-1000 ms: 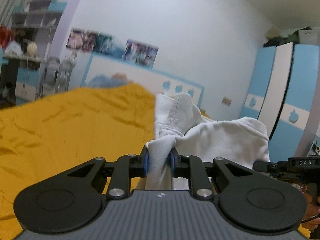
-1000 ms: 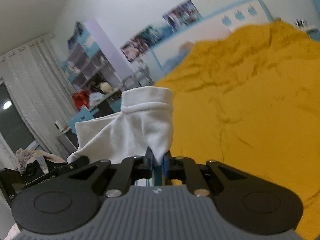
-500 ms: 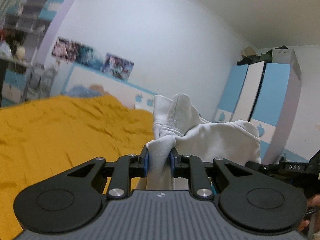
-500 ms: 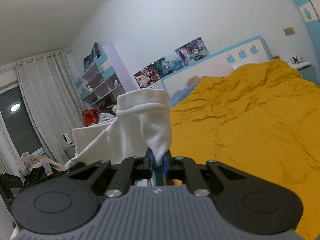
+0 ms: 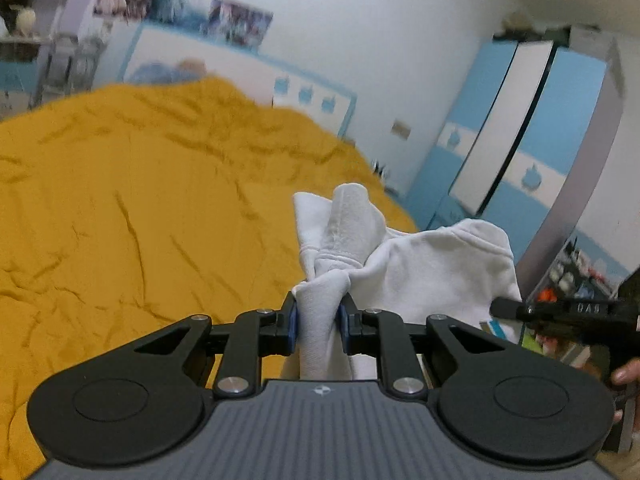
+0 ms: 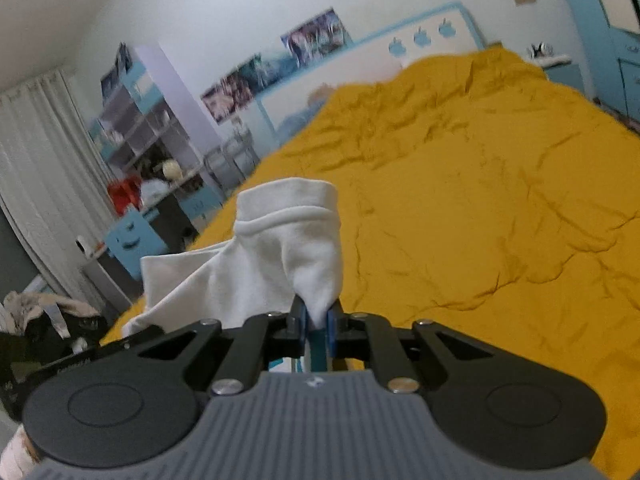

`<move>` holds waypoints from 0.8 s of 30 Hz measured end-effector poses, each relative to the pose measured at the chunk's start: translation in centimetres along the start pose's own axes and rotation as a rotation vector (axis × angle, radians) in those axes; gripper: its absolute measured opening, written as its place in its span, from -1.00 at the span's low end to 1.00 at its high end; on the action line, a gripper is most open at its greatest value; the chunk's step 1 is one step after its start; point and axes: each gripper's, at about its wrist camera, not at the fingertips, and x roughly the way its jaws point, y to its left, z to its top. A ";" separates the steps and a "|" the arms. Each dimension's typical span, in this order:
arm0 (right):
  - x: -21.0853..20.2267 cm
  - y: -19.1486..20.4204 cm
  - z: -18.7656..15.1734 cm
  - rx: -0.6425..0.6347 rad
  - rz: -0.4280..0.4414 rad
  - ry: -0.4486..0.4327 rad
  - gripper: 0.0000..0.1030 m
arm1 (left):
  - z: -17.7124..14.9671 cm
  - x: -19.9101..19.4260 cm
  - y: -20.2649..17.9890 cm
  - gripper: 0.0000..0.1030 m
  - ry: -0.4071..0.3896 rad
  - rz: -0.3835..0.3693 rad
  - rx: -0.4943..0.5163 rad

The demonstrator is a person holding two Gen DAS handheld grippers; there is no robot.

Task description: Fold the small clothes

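Bedroom, bed (image 5: 140, 208) under a wrinkled mustard-yellow cover fills most of both views.

White garment (image 5: 420, 264) is held up above the bed's near edge, stretched between both tools. Not lying flat on the cover.

Left hand-held gripper (image 5: 319, 322): jaws narrow, clamped on a thick bunched wad of the white fabric. Blue pads press it from both sides. A cuffed sleeve or hem end sticks up past the jaws at 12 o'clock; the body of the garment spreads off to 2–3 o'clock.

Right hand-held gripper (image 6: 316, 320): jaws almost fully together, pinching a thin fold of the white garment (image 6: 280, 256). A hemmed edge stands up at 12 o'clock, the rest drapes away to 9 o'clock.

In the left wrist view the other tool's black body (image 5: 568, 312) shows at 3 o'clock, with a fingertip (image 5: 626, 372) of the person just below it.

Around that: white headboard (image 5: 224, 64) with blue apple marks at 12 o'clock, posters (image 5: 180, 4) on the wall above, blue-and-white wardrobe (image 5: 532, 132) at 2 o'clock. Right wrist view: shelf unit (image 6: 140, 120) at 10 o'clock, white curtain (image 6: 36, 184) at 9 o'clock, clothes pile (image 6: 44, 316) at 8 o'clock. Background is motion-blurred.
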 end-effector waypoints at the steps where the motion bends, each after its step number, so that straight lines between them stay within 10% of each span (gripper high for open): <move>1: 1.4 -0.8 0.2 0.013 -0.004 0.025 -0.91 | 0.1 1.2 1.0 -0.58 0.030 0.003 -0.017; 13: 14.5 -9.0 -1.6 0.123 -0.125 0.260 -0.88 | -4.2 11.5 9.8 -0.50 0.316 0.023 -0.179; 17: 15.5 -11.0 -2.6 0.154 -0.168 0.285 -0.60 | -4.9 11.3 11.5 -0.16 0.324 0.014 -0.210; 24: 10.4 -9.1 -2.1 0.042 -0.241 0.197 -0.50 | -2.5 7.9 9.4 -0.15 0.242 0.124 -0.128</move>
